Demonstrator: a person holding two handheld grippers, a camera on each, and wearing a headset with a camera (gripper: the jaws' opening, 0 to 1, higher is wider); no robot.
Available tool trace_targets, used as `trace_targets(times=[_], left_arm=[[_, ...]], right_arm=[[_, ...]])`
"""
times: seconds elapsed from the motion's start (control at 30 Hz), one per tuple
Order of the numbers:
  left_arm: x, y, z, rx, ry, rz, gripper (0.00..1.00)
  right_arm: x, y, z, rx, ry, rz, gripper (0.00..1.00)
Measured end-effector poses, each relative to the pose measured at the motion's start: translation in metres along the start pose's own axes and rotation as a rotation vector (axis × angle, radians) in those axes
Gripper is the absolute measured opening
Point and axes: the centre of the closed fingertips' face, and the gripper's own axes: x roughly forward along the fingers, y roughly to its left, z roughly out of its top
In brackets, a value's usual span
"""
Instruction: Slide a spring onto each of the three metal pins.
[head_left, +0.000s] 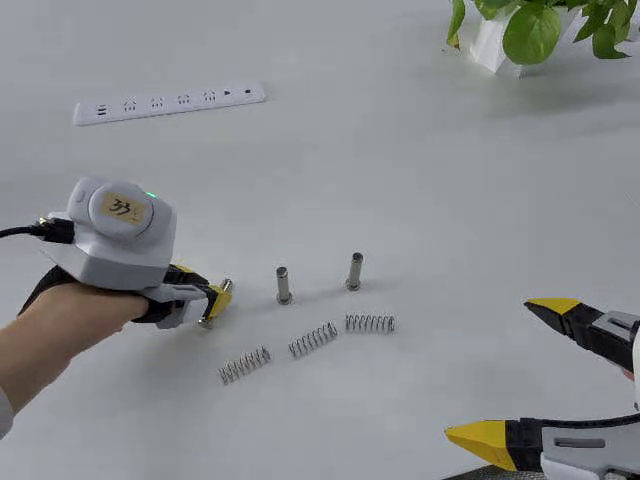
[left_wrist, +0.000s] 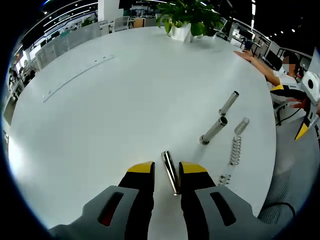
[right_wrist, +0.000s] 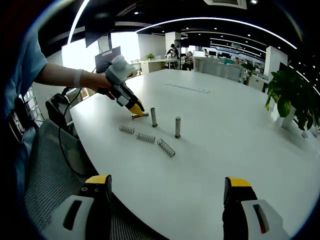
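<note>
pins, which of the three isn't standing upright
The pin between the fingers of the left gripper: it lies tipped over, while the other two pins stand upright on the table.

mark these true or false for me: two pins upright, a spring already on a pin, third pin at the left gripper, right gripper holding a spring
1. Two silver metal pins stand upright on the white table. True.
2. A spring already sits on one upright pin. False: all three coiled wire springs lie flat on the table, and both pins are bare.
3. The third silver metal pin lies between the jaws of the left hand-held gripper. True.
4. The right hand-held gripper is shut on a spring. False: its jaws stand wide apart with nothing between them.
</note>
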Motion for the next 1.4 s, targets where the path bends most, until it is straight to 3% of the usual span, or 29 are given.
trace_targets(times=[0.4,0.6,0.83,1.03,1.4], left_arm=[[0.010,0.000,0.002,0.056,0.061,0.041,0.11],[0.011,0.001,0.001,0.100,0.132,0.084,0.08],[0.014,0.000,0.002,0.134,0.172,0.093,0.07],[0.014,0.000,0.002,0.094,0.165,0.087,0.05],[0.011,-0.001,0.002,0.048,0.114,0.067,0.04]], right_arm=[[-0.003,0.000,-0.006,0.025,-0.002,-0.012,0.93],[-0.001,0.003,-0.007,0.025,0.001,-0.008,0.93],[0.000,0.004,-0.005,0.017,0.001,-0.008,0.93],[0.001,0.005,-0.004,0.010,-0.001,-0.006,0.93],[0.004,0.007,0.001,0.001,-0.008,0.002,0.93]])
